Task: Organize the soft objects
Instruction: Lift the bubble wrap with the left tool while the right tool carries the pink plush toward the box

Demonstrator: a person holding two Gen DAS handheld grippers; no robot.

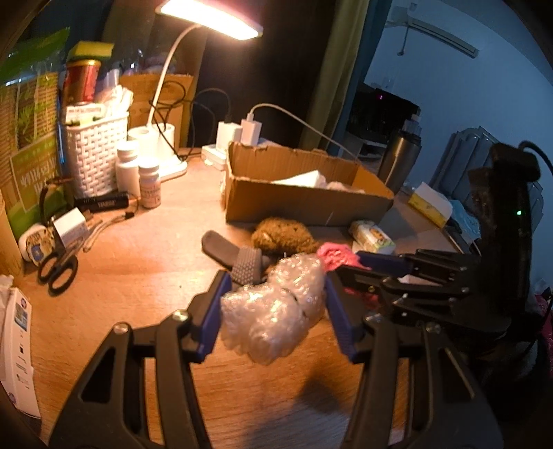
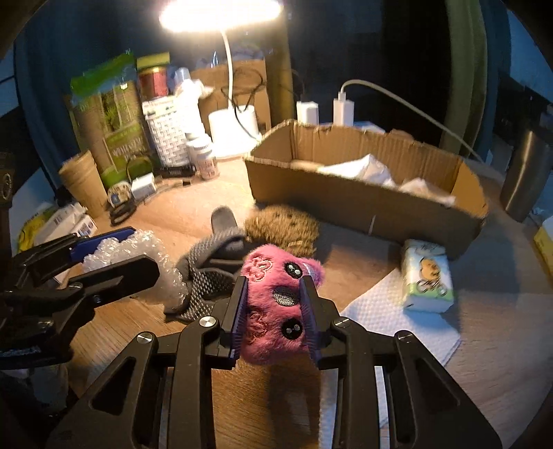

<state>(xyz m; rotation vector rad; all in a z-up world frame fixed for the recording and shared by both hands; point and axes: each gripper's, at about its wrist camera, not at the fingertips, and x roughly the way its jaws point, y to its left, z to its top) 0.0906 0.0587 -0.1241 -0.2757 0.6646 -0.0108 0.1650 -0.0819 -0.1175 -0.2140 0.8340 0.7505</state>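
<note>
My left gripper [image 1: 274, 279] is shut on a wad of clear bubble wrap [image 1: 276, 311], held above the wooden desk; it also shows in the right wrist view [image 2: 138, 262]. My right gripper [image 2: 274, 279] is shut on a pink plush toy [image 2: 276, 304] with black button eyes; the toy shows pink in the left wrist view [image 1: 337, 257]. A grey sock [image 2: 214, 255] and a brown fuzzy ball [image 2: 283, 228] lie on the desk just beyond both grippers. An open cardboard box [image 2: 363, 203] with white soft items inside stands behind them.
A tissue pack [image 2: 427, 276] lies on a white paper towel [image 2: 397, 321] at the right. A desk lamp [image 1: 207, 20], white basket [image 1: 95, 155], bottles, scissors [image 1: 57, 273], chargers and a steel flask [image 2: 525, 172] crowd the desk's back and sides.
</note>
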